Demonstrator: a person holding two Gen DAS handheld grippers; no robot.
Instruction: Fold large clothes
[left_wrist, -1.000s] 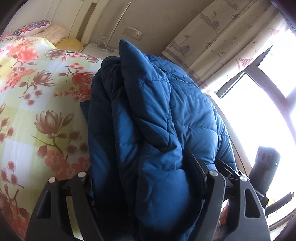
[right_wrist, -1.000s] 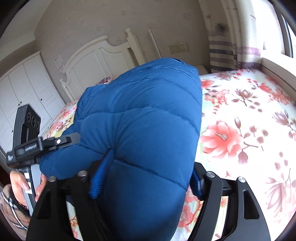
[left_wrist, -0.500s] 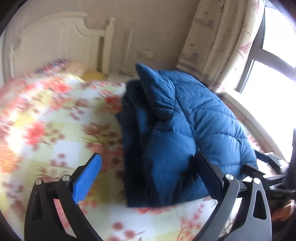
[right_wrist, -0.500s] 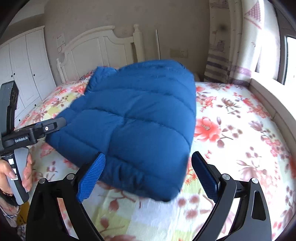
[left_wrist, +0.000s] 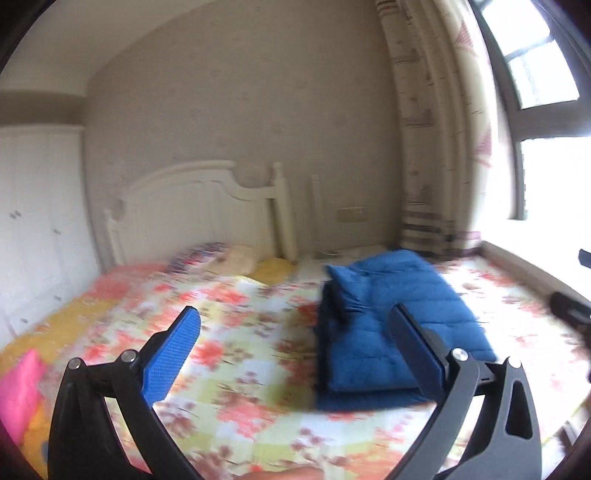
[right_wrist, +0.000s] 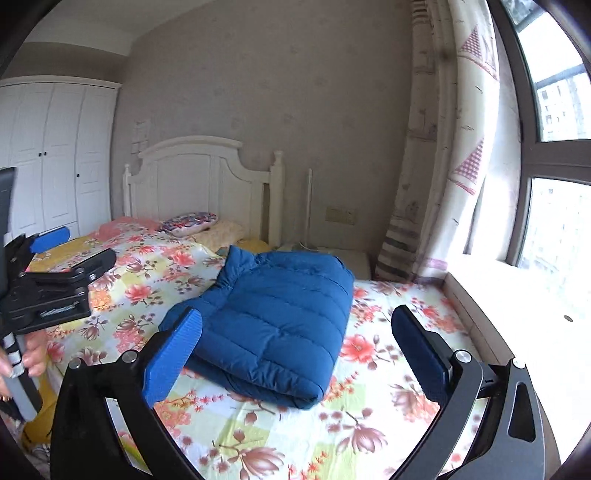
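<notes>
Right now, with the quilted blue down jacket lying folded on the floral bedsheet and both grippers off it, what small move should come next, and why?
Probably draw both grippers a little further back and end the fold. The quilted blue down jacket lies as a compact stack on the floral bedsheet; the left gripper and right gripper, jaws just opened, hold nothing between them.

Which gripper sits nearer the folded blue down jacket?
Hard to call; right, slightly. The right gripper faces the jacket head-on, empty and open. The left gripper is off its left side, also open.
</notes>
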